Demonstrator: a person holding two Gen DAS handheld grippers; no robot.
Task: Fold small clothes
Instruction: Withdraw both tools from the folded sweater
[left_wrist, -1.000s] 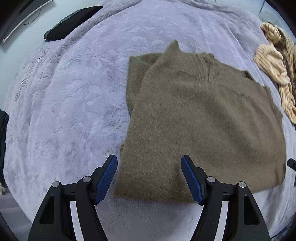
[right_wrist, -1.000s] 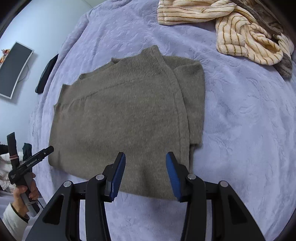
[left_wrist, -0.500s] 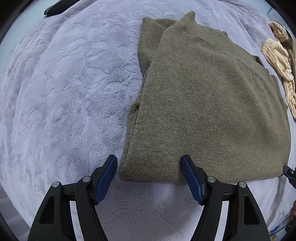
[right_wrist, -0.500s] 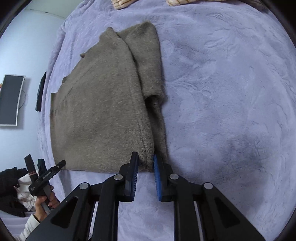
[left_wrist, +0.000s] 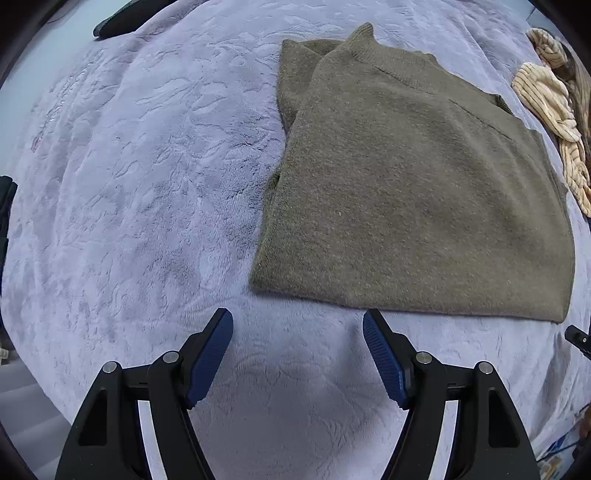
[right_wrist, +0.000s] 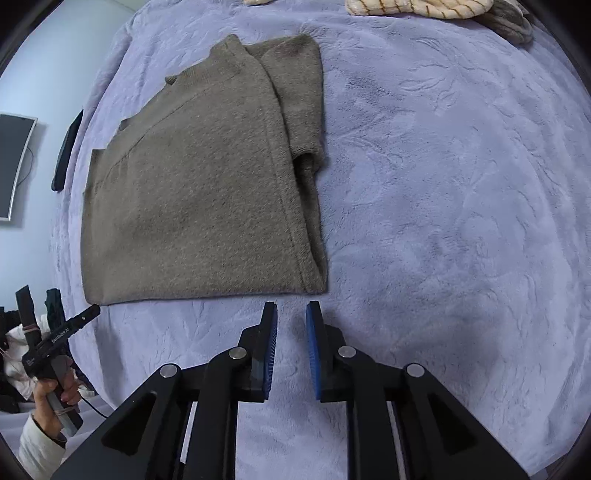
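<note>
My left hand-held gripper (left_wrist: 297, 352) hung wide, empty; the right hand-held gripper (right_wrist: 291, 343) was opening, empty — best to pinch both layers of the sweater (right_wrist: 195, 199) hem, evenly.

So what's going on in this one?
A person with a handheld claw in each hand is folding an olive-green sweater on a lavender blanket. The sweater lies flat with its sleeves tucked in, and neither claw touches it. The left claw hangs wide open just short of the hem's left corner. The right claw, its jaws narrow and opening with nothing between them, sits just short of the right corner. A striped cream garment lies beyond the sweater.
</note>
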